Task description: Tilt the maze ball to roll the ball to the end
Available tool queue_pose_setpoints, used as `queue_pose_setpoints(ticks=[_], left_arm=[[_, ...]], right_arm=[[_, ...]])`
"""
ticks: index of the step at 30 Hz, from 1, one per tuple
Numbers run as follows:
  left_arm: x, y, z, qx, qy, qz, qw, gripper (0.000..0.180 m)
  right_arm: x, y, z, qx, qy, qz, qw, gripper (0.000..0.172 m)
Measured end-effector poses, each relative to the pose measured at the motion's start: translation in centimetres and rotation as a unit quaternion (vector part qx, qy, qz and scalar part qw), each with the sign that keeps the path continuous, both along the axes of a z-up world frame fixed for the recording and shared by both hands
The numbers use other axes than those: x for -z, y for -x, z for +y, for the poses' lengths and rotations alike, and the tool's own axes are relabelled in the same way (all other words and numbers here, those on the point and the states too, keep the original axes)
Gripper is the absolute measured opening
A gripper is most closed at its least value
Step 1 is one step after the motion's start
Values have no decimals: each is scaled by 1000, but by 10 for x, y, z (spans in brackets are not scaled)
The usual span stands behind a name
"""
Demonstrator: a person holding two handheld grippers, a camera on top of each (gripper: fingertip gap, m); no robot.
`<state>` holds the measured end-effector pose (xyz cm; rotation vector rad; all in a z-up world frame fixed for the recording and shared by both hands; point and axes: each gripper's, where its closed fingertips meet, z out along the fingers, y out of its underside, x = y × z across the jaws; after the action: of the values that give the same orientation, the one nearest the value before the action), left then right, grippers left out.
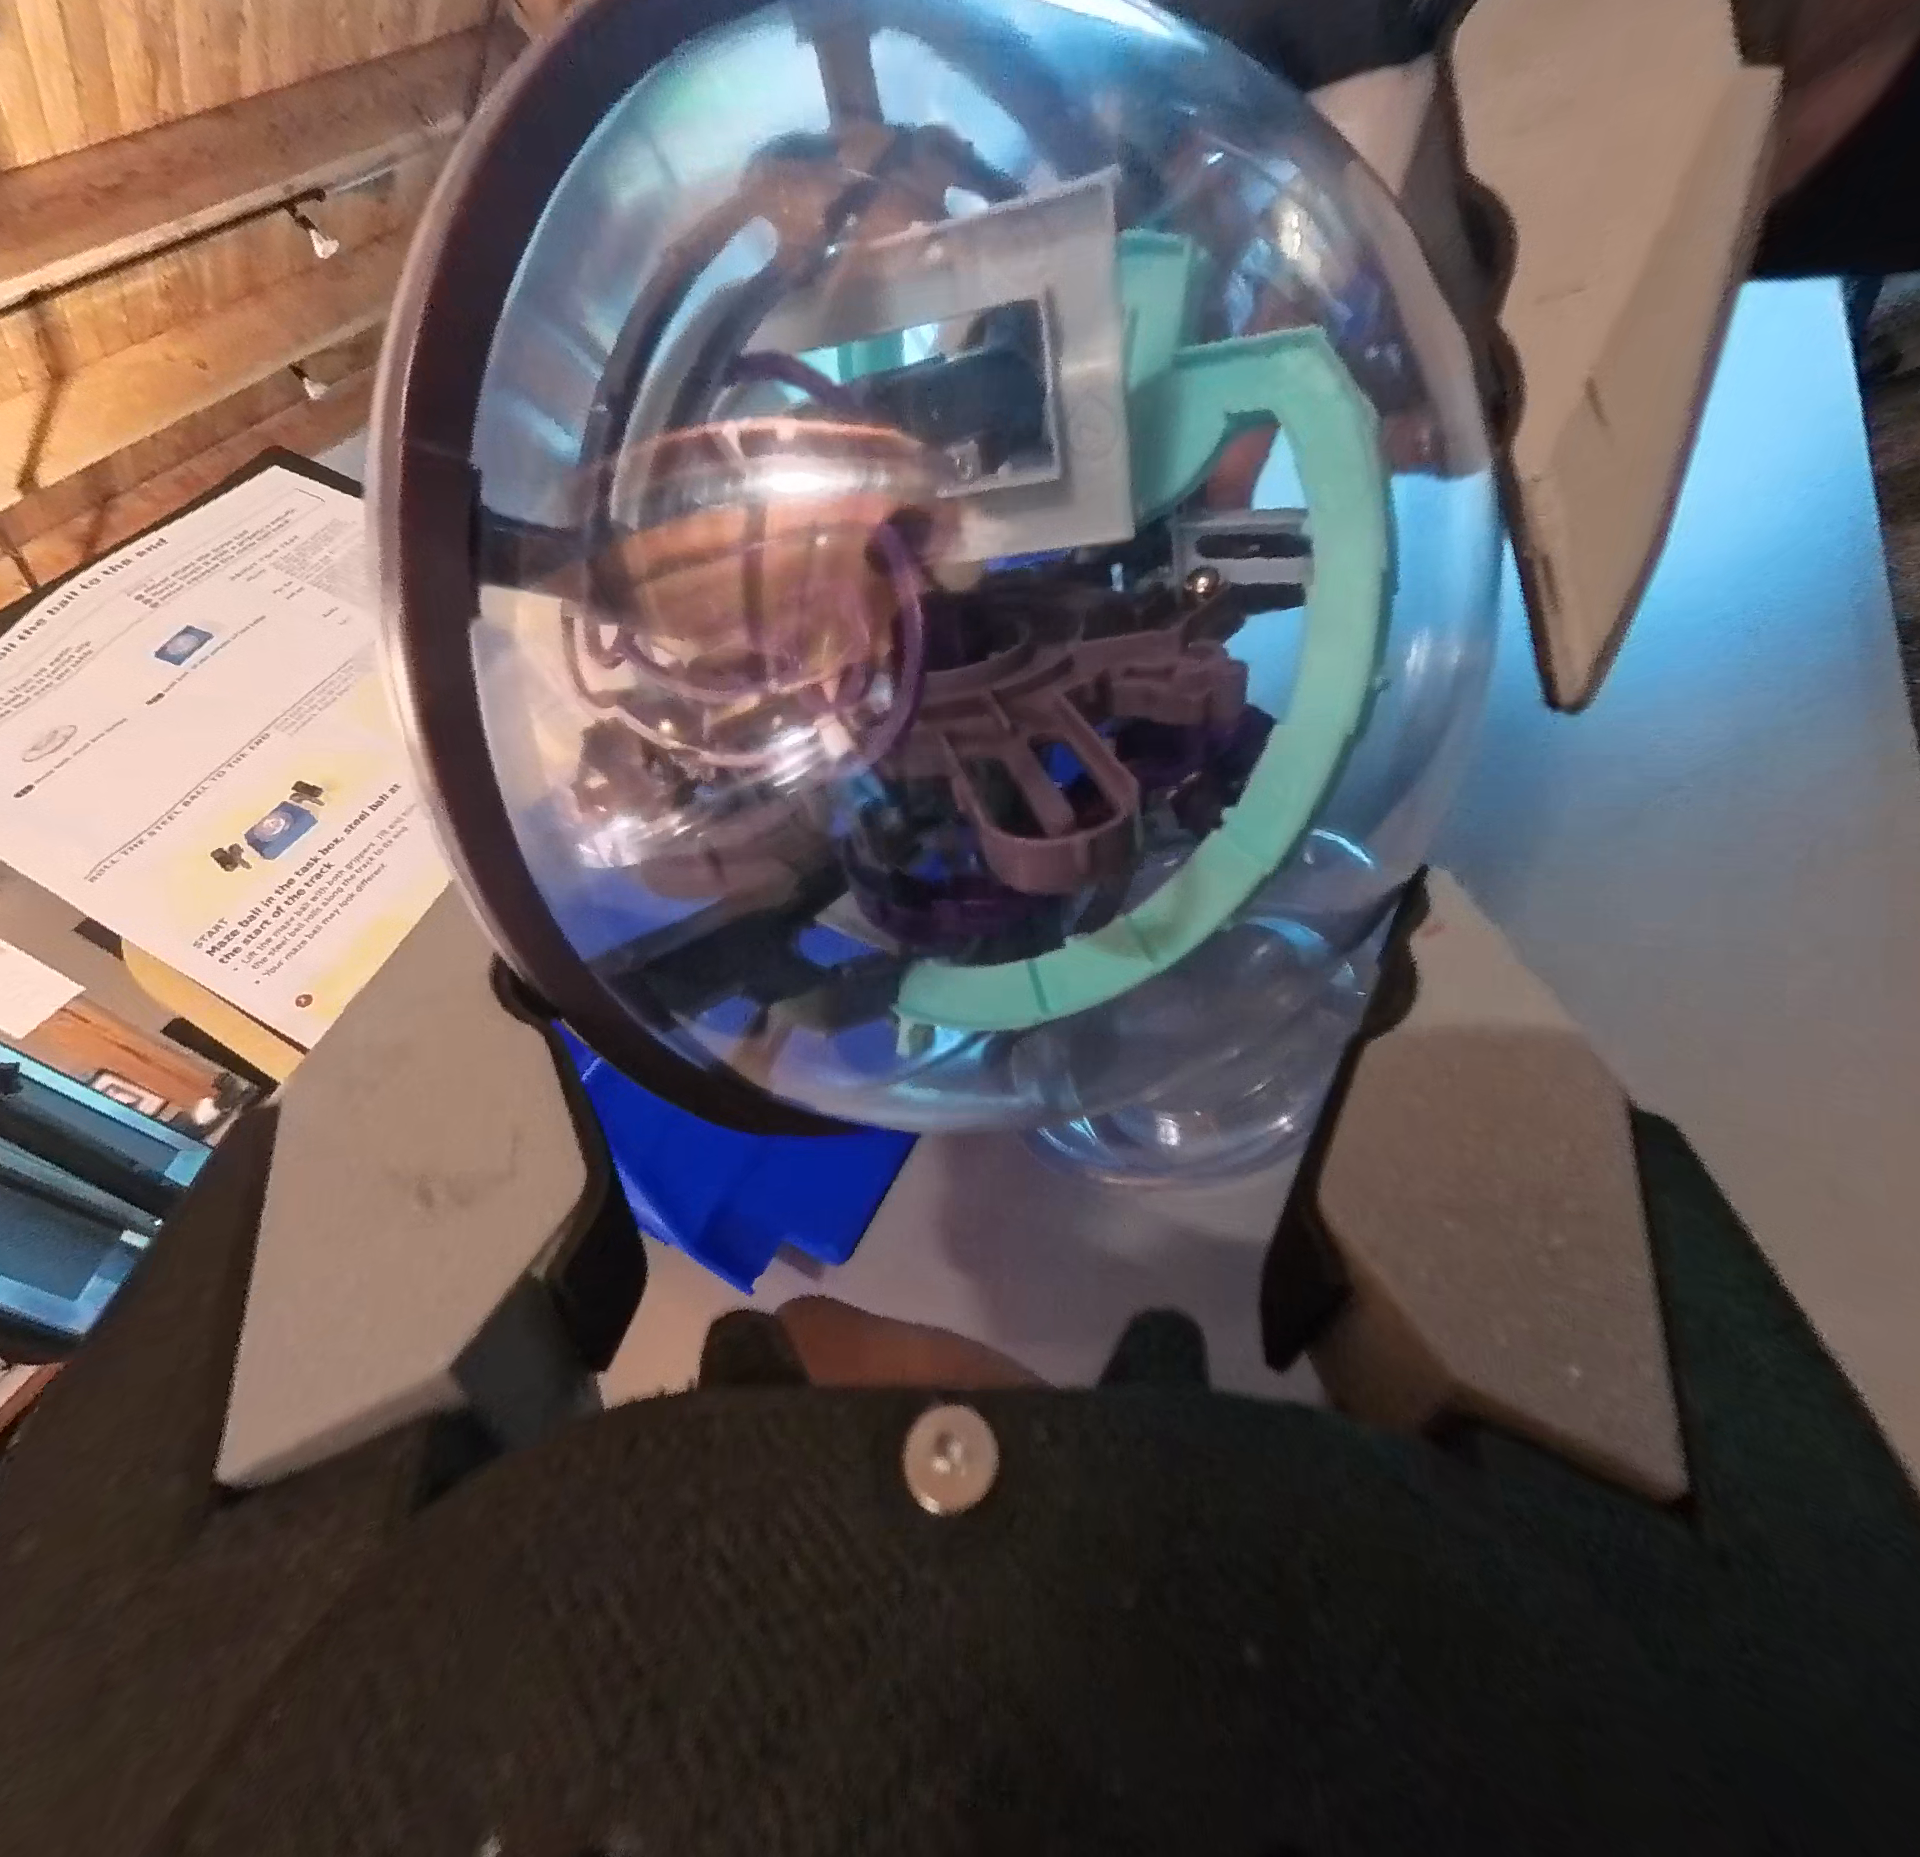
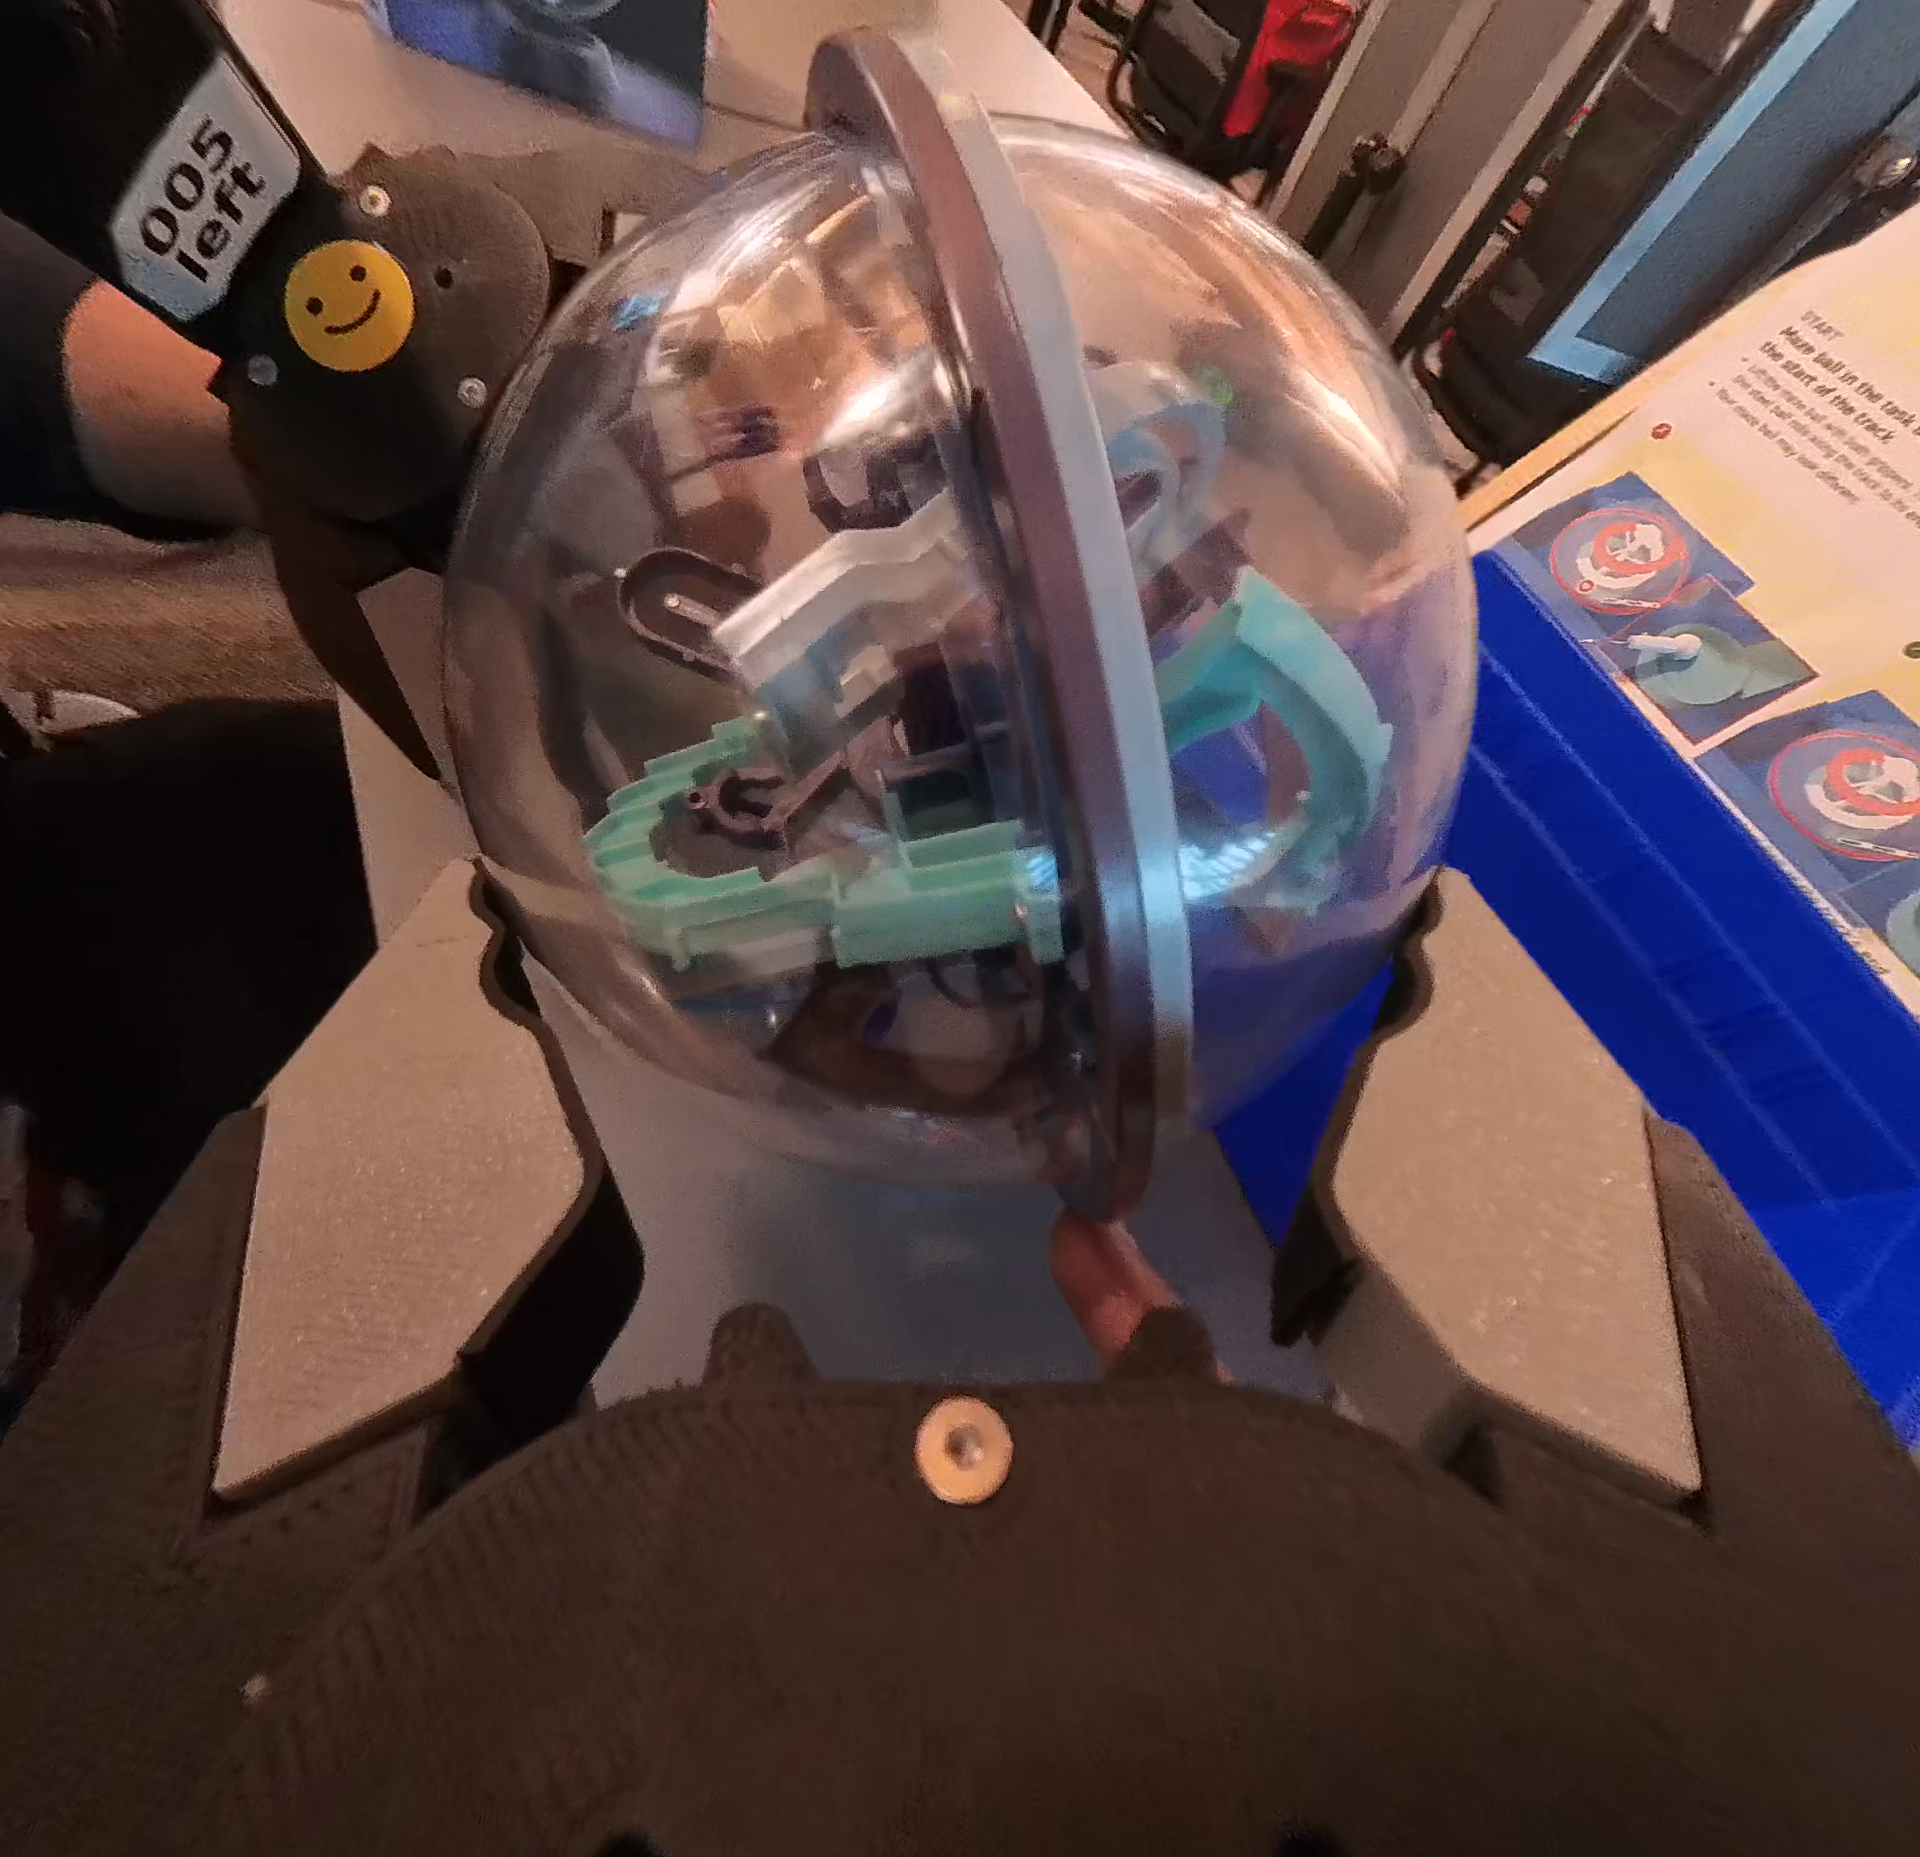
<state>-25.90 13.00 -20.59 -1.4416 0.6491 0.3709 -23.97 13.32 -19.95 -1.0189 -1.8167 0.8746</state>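
The maze ball (image 1: 935,602) is a clear sphere with a dark rim band and green, grey and purple tracks inside. It fills the left wrist view, held up off the table. A small steel ball (image 1: 1203,583) sits on a dark track right of centre. My left gripper (image 1: 961,955) is shut on the sphere's lower sides. My right gripper's finger (image 1: 1558,353) shows at the upper right, against the sphere. In the right wrist view my right gripper (image 2: 956,914) is shut on the maze ball (image 2: 935,644). The left gripper (image 2: 384,353) grips it from the far left.
A blue task box (image 1: 727,1184) lies under the ball and shows at the right in the right wrist view (image 2: 1662,924). A clear stand (image 1: 1195,1080) sits on the table. A printed instruction sheet (image 1: 208,716) lies to the left. A dark product box (image 2: 540,20) stands behind.
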Motion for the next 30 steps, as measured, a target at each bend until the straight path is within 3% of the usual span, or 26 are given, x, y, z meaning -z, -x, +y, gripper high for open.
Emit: queue_pose_setpoints(ticks=[7, 13, 23, 30], left_arm=[[6, 1, 4, 3, 38, -51, 998, 154], [-10, -8, -3, 62, 44, -148, 986, 153], [-19, -10, -9, 105, 73, -250, 960, 151], [-18, -11, -13, 111, 96, -269, 952, 152]], right_arm=[[-9, -3, 1, 51, -58, -20, 997, 158], [-31, 0, -9, 39, 11, -13, 999, 158], [-36, 2, -10, 79, 32, -148, 985, 158], [-38, 2, -15, 100, 7, -168, 981, 158]])
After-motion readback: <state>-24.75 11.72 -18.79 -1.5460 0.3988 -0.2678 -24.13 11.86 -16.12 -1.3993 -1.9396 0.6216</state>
